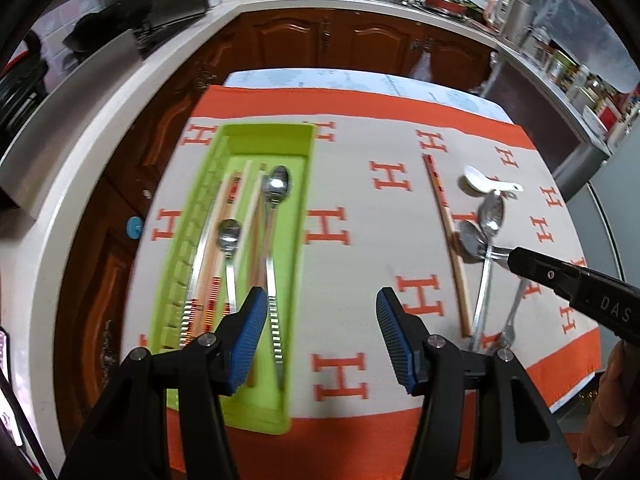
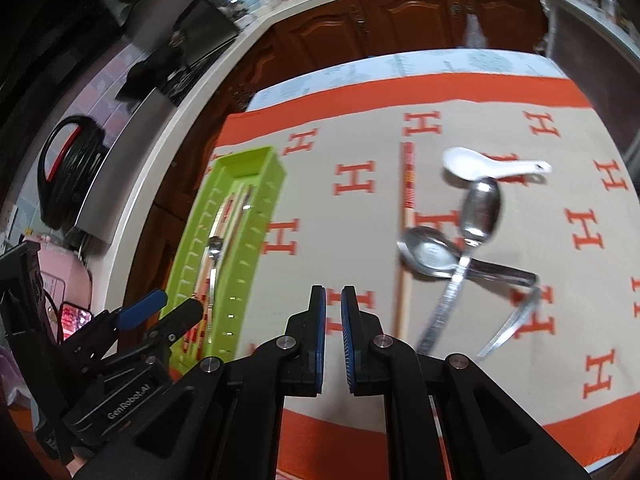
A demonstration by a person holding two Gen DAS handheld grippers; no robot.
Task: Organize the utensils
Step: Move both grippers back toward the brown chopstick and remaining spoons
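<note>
A green tray (image 1: 268, 134) lies on the left of the cloth and holds several chopsticks (image 1: 224, 216) and two metal spoons (image 1: 276, 188). My left gripper (image 1: 322, 300) hovers open over the tray's near right edge, nothing between its blue pads. To the right on the cloth lie one chopstick (image 2: 406, 220), a white ceramic spoon (image 2: 480, 166), two crossed metal spoons (image 2: 480, 208) and a fork (image 2: 516, 320). My right gripper (image 2: 333, 294) is shut and holds nothing, above the cloth just left of that chopstick. Its black tip (image 1: 516, 258) shows over the crossed spoons in the left wrist view.
The table wears an orange and beige cloth (image 1: 360, 208) printed with H letters. A white counter (image 1: 120, 120) with brown cabinets (image 1: 296, 40) curves around the left and far sides. A black kettle (image 2: 68, 176) stands at the left. The left gripper (image 2: 166, 306) sits beside the tray (image 2: 248, 164).
</note>
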